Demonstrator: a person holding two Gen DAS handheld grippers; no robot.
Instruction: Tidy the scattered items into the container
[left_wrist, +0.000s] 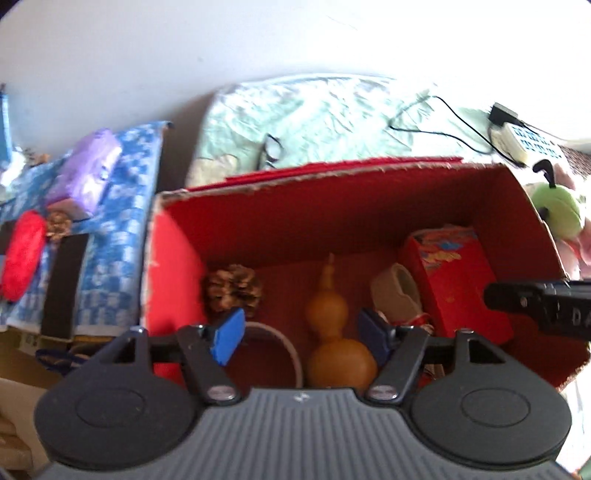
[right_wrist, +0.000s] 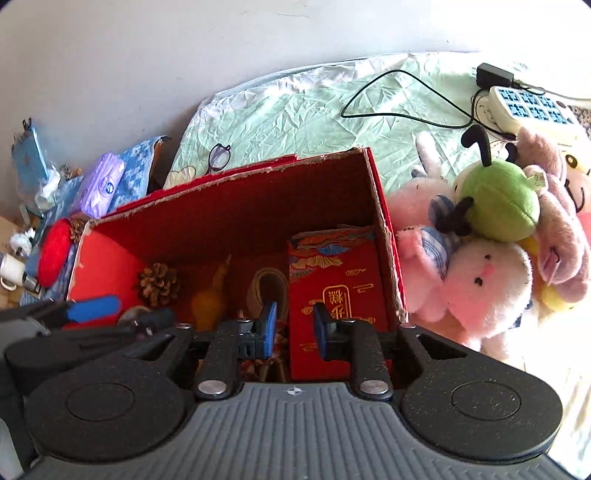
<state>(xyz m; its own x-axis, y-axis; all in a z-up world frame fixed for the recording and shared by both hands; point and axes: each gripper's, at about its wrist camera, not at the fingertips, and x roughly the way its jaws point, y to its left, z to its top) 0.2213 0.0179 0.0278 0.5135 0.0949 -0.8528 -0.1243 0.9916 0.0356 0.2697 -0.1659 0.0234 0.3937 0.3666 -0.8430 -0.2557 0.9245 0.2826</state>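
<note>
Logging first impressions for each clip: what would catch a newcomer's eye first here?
The big red cardboard box fills the middle, holding a yellow gourd, a pine cone and a red packet. Just right of it sits a heap of plush toys, topped by a green one.

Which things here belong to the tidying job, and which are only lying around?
Job: red box; inside it pine cone, gourd, tape roll, red packet; still outside: red pouch, second pine cone.
Lying about: plush toys, glasses, power strip.
</note>
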